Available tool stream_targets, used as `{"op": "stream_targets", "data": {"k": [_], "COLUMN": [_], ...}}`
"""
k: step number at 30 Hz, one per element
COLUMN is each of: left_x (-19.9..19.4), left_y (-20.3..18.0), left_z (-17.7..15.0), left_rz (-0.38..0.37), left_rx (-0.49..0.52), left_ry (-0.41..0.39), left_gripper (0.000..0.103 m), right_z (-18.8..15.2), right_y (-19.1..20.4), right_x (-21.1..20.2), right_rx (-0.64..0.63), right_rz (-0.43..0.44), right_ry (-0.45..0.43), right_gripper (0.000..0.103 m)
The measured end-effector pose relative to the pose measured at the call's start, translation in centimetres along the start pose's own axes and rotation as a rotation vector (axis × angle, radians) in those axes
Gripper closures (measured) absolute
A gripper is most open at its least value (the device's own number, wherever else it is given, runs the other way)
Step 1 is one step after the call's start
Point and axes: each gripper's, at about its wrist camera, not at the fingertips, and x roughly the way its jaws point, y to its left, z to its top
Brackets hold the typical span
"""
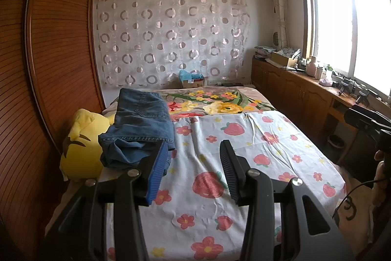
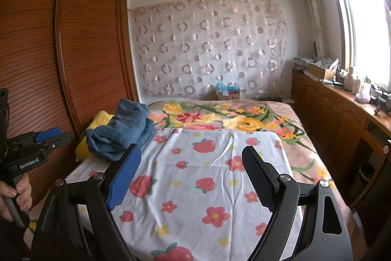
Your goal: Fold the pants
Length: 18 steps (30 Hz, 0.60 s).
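Blue denim pants (image 1: 139, 124) lie bunched on the bed's left side, partly resting on a yellow plush toy (image 1: 83, 146). They also show in the right wrist view (image 2: 122, 131). My left gripper (image 1: 193, 153) is open and empty, above the strawberry-print sheet (image 1: 244, 163), its left finger close to the pants' near edge. My right gripper (image 2: 190, 163) is open and empty over the same sheet (image 2: 207, 175), to the right of the pants. The left gripper also shows in the right wrist view (image 2: 52, 136), held in a hand at the left edge.
A wooden wardrobe (image 1: 53, 53) stands along the bed's left side. A floral blanket (image 1: 220, 102) covers the far end of the bed. A wooden cabinet (image 1: 305, 89) with clutter runs under the window on the right. A cardboard box (image 1: 193, 81) sits behind the bed.
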Motion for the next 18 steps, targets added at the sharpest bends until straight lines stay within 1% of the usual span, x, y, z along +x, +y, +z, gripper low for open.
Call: {"op": "stream_targets", "data": {"k": [18], "left_x": [-0.07], "left_y": [-0.08], "left_z": [0.04], "left_rz": [0.001], "left_rx": [0.001], "left_ry": [-0.001], "left_gripper": [0.058], "right_z": [-0.08], "right_y": [-0.14], "right_x": [0.02], "right_rx": [0.000], "right_rz": [-0.004], "right_ry": [0.000], "right_gripper": [0.017]}}
